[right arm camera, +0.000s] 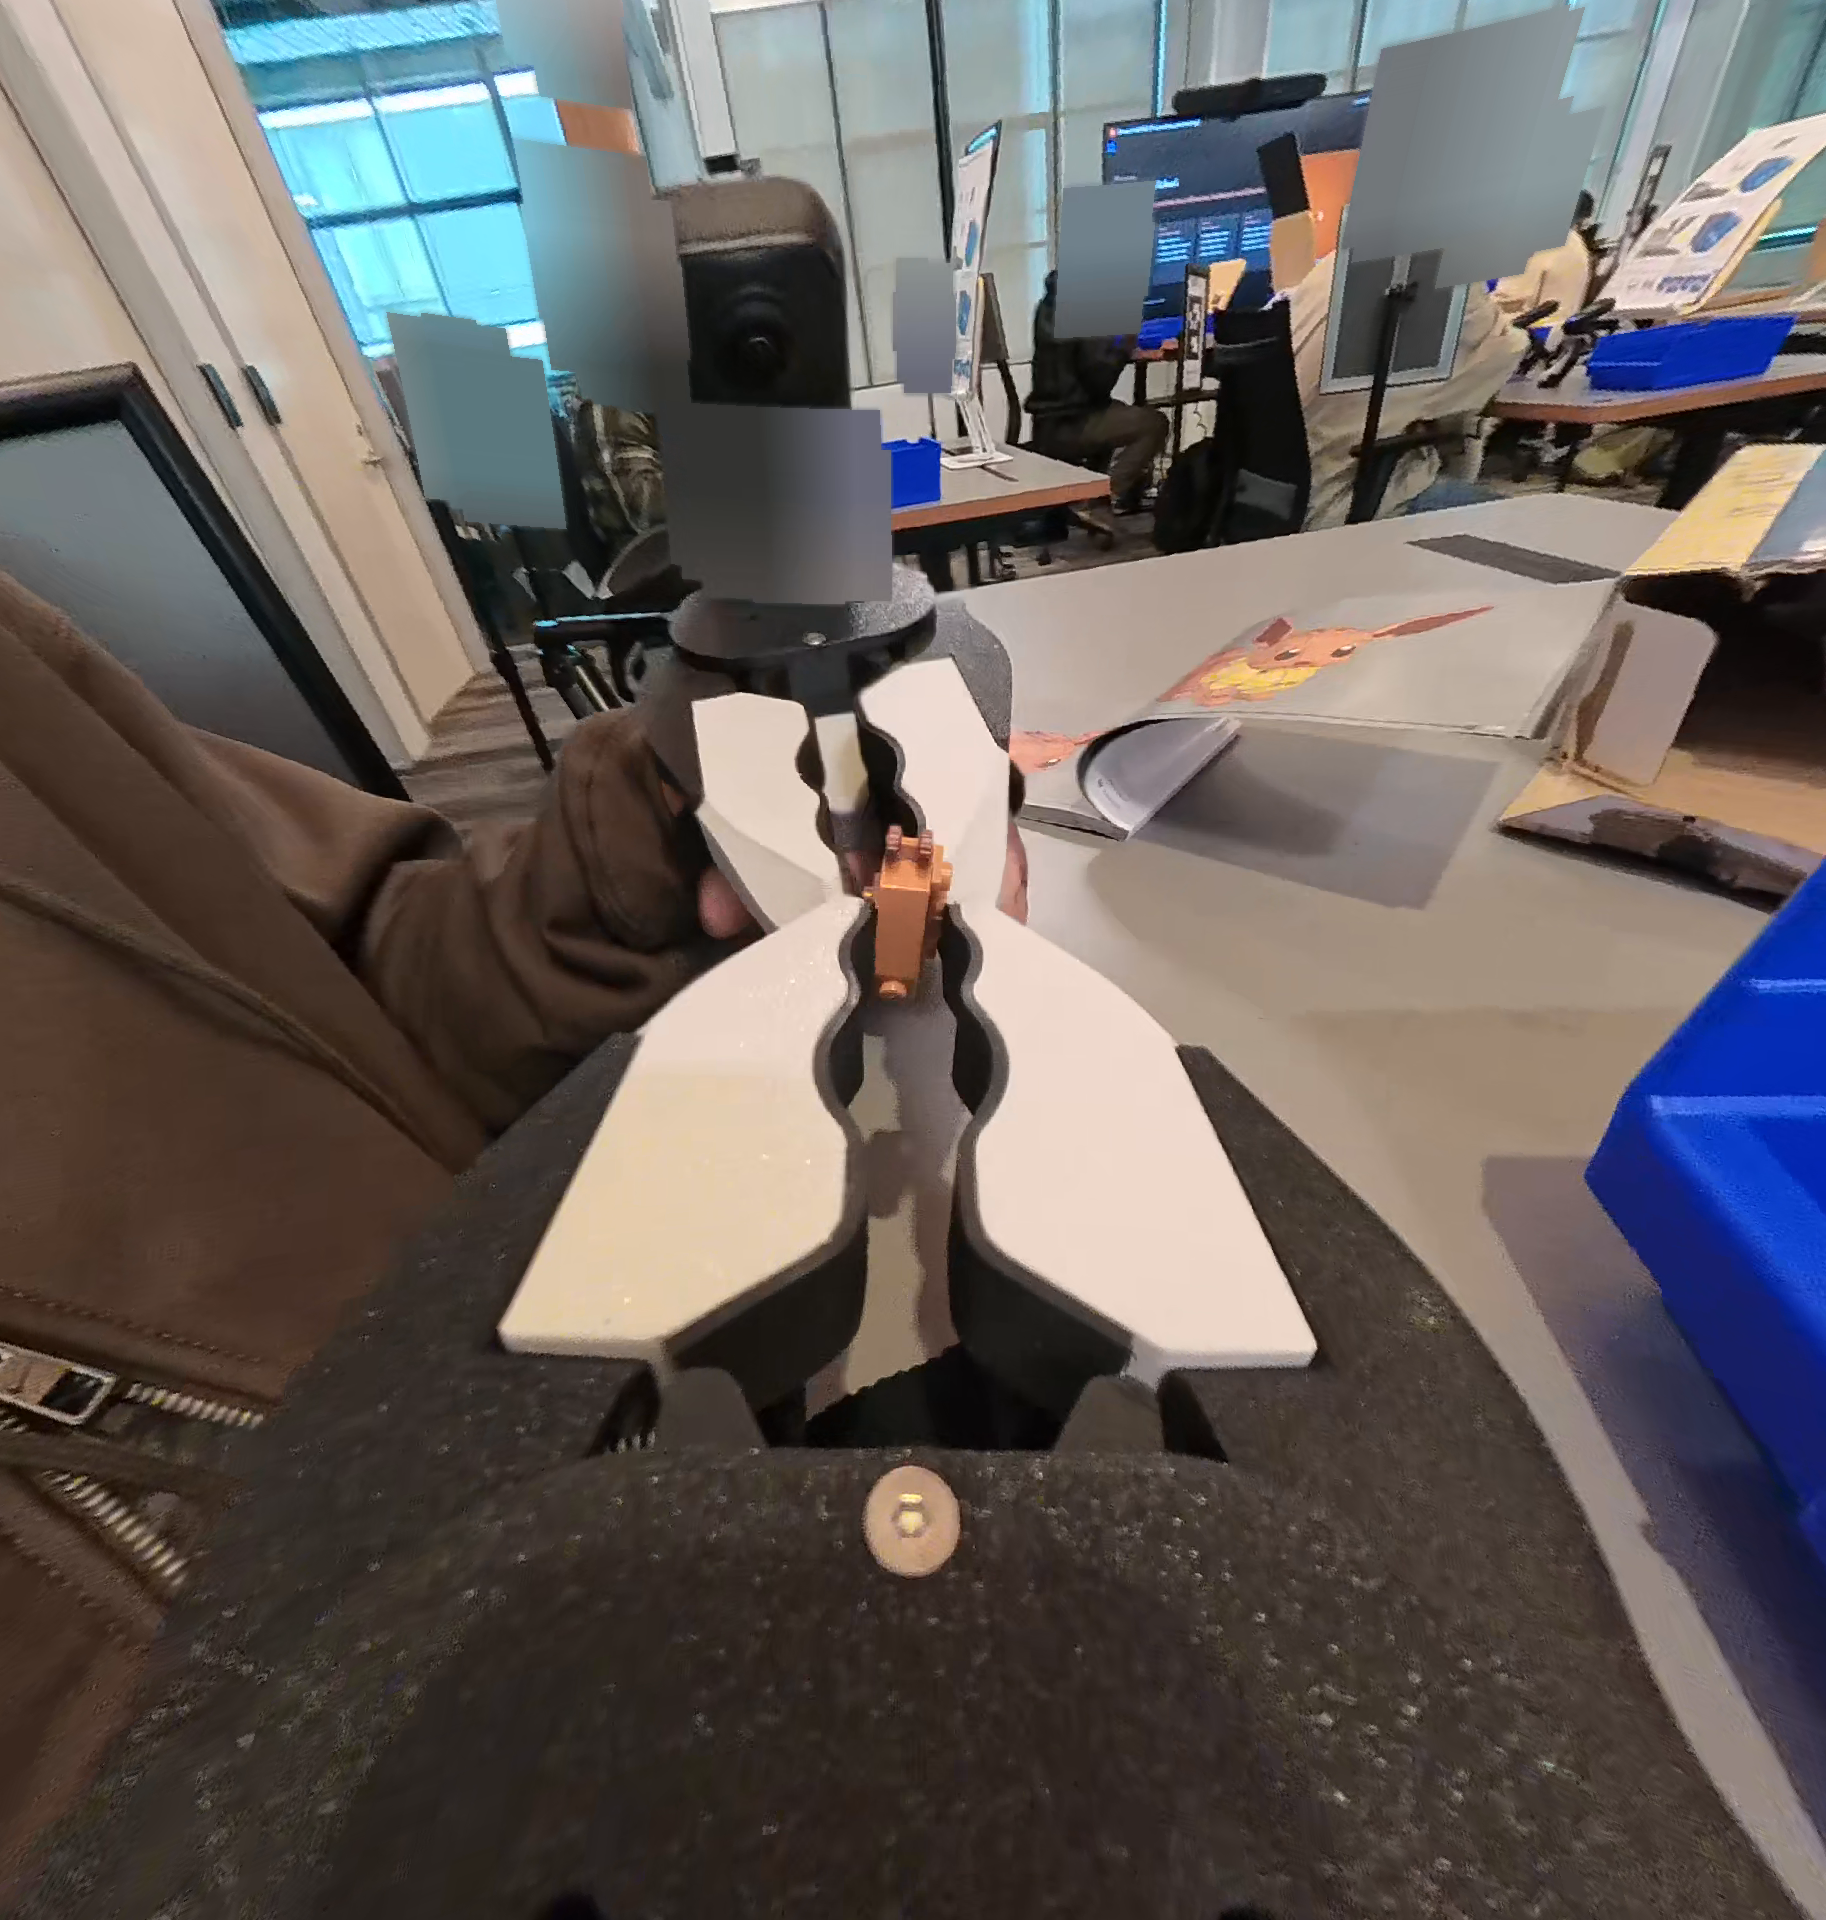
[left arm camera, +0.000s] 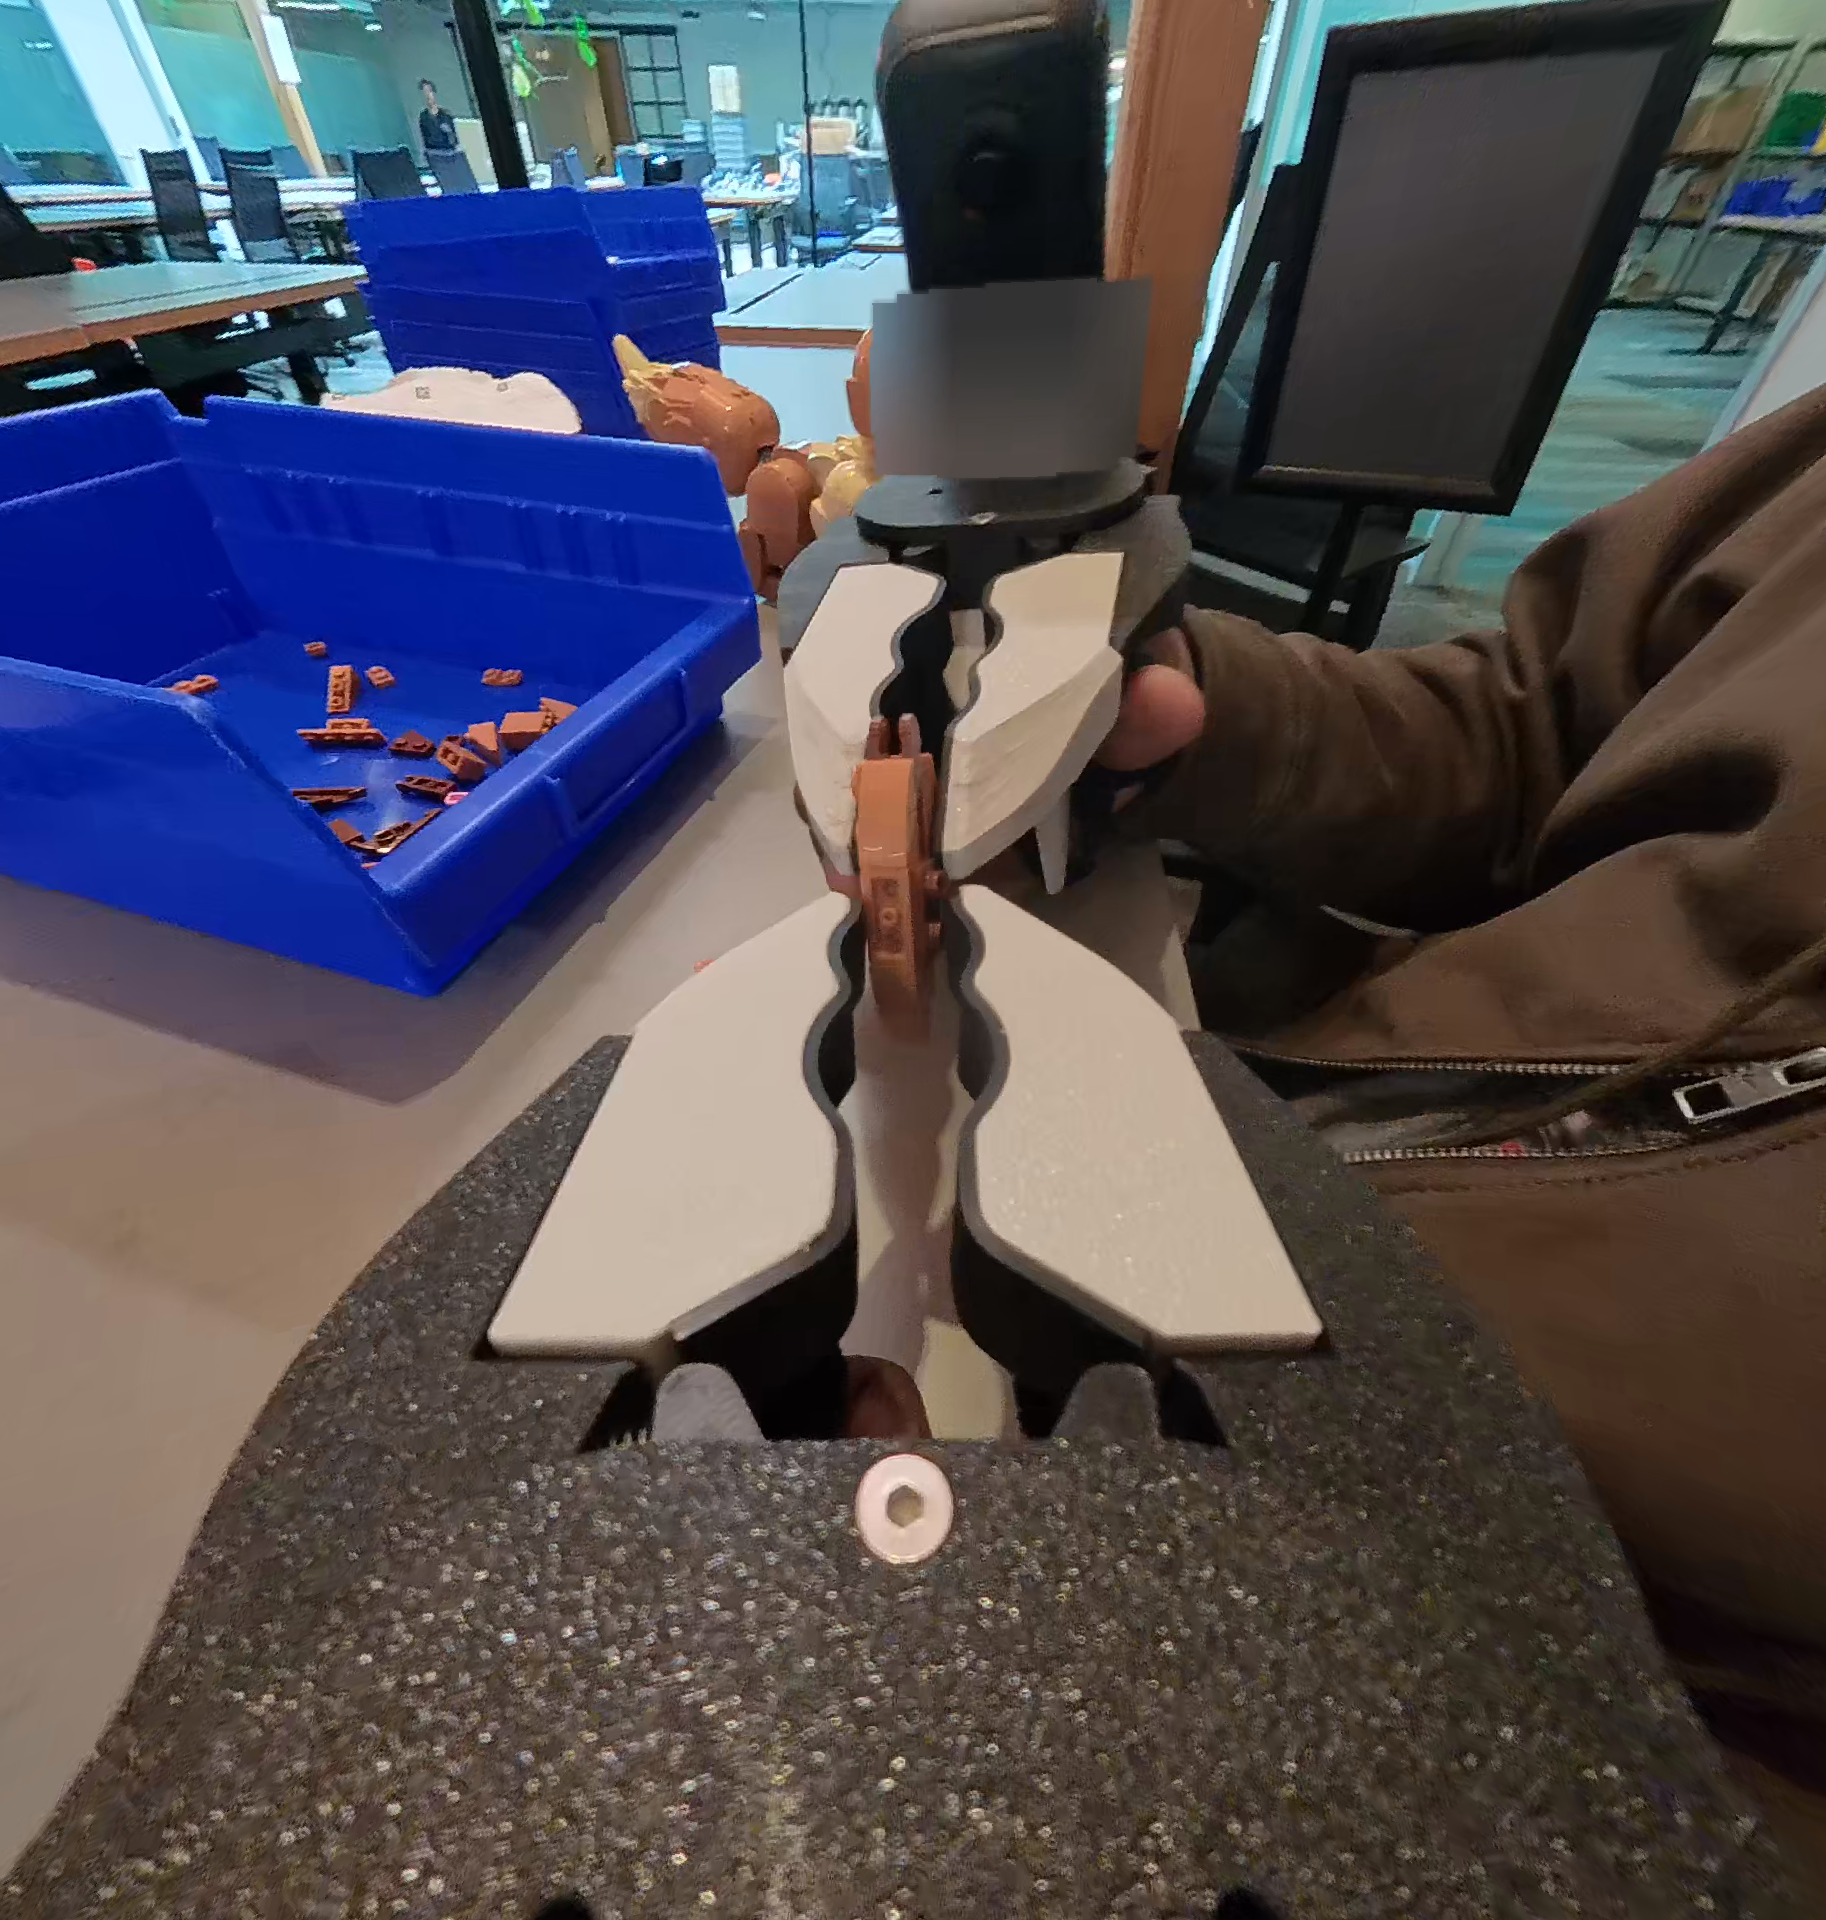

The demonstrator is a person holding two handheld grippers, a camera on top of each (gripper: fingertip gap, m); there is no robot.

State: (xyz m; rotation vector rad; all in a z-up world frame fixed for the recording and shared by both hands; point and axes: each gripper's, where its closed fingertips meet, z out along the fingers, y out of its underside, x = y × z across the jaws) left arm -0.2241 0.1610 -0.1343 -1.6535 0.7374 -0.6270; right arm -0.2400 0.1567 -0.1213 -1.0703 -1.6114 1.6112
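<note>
My two grippers face each other tip to tip above the grey table [left arm camera: 213, 1143], with a small brown brick piece [left arm camera: 896, 904] between them. In the left wrist view my left gripper [left arm camera: 909, 899] is shut on the near end of the piece. The right gripper [left arm camera: 896, 821] opposite grips the far, rounded end. In the right wrist view my right gripper [right arm camera: 907, 912] is shut on the orange-brown piece [right arm camera: 901, 920], with its studs pointing away. The left gripper [right arm camera: 909, 868] closes on the piece from the far side. A hand in a brown sleeve [left arm camera: 1511, 707] holds each gripper.
A blue bin [left arm camera: 535, 862] with several loose brown bricks stands to the left, with stacked blue bins [left arm camera: 545, 281] and a brown brick figure [left arm camera: 722, 416] behind it. A black framed board [left arm camera: 1460, 239] is at the back. To the right are an open booklet [right arm camera: 1304, 675], a cardboard box [right arm camera: 1667, 665] and another blue bin [right arm camera: 1771, 1143]. Less than 4 cm separates the two grippers' tips.
</note>
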